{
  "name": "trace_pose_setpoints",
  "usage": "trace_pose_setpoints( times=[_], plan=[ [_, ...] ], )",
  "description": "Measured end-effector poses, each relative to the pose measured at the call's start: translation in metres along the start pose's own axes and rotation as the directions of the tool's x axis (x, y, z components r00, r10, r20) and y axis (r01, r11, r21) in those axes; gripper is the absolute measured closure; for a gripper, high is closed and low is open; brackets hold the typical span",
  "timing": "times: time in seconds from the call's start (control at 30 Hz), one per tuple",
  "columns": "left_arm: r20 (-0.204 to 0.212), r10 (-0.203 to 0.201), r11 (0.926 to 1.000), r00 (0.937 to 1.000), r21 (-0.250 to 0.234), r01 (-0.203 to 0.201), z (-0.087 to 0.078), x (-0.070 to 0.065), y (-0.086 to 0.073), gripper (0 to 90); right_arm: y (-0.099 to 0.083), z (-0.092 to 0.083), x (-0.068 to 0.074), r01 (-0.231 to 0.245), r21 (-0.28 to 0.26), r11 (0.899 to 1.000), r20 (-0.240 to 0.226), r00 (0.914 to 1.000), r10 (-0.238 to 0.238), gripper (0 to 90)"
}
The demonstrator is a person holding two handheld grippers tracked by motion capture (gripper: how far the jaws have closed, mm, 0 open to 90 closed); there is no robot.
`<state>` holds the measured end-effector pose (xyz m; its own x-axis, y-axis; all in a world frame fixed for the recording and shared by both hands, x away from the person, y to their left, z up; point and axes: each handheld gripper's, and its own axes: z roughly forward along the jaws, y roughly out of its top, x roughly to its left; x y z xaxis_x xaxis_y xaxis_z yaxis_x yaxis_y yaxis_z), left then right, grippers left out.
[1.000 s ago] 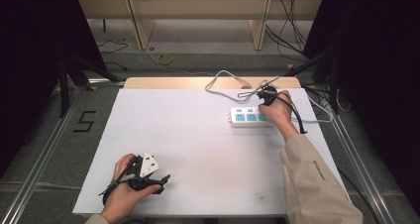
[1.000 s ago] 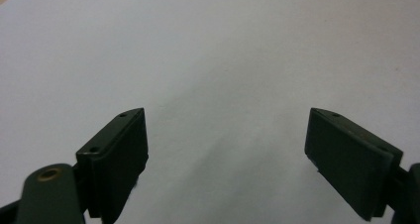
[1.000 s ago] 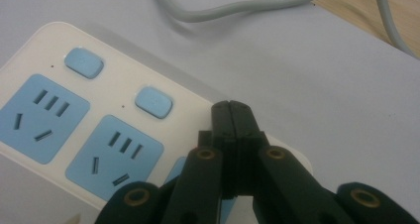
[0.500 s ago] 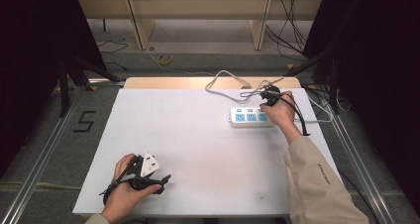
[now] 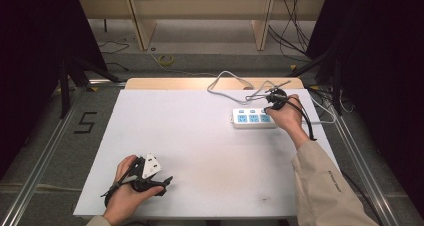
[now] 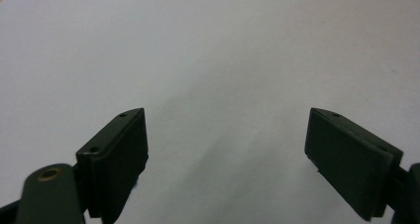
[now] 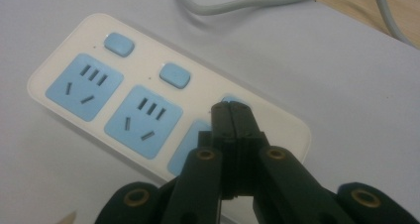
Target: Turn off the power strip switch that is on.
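Two tongs: right clenched above power strip switch; left released, grey cable behind.

Three cameras: one fixed overhead, two riding low on the grippers.

The high view hangs above the person's edge of the white table, looking forward and down, taking in the whole top and the floor beyond at twelve o'clock. The left gripper view sits very near bare tabletop, looking out between its own parted jaws; that patch lies at seven o'clock in the high view, by the left gripper. The right gripper view peers close along its shut jaws onto the power strip, the same power strip seen from above at one o'clock, beside the right gripper.
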<state>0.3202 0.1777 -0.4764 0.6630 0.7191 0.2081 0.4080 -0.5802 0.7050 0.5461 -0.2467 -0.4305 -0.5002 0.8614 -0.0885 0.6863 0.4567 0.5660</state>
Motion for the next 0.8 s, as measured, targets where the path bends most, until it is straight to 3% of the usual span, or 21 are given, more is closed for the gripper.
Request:
trace_pose_setpoints(
  times=[0.8],
  plan=[
    [-0.004, 0.004, 1.0, 1.0, 0.004, -0.004, -0.001, 0.0, 0.0, 16.6, -0.016, -0.017, 0.011, 0.017, -0.018, 1.0, -0.032, 0.9993, -0.018, 90.0]
  ],
)
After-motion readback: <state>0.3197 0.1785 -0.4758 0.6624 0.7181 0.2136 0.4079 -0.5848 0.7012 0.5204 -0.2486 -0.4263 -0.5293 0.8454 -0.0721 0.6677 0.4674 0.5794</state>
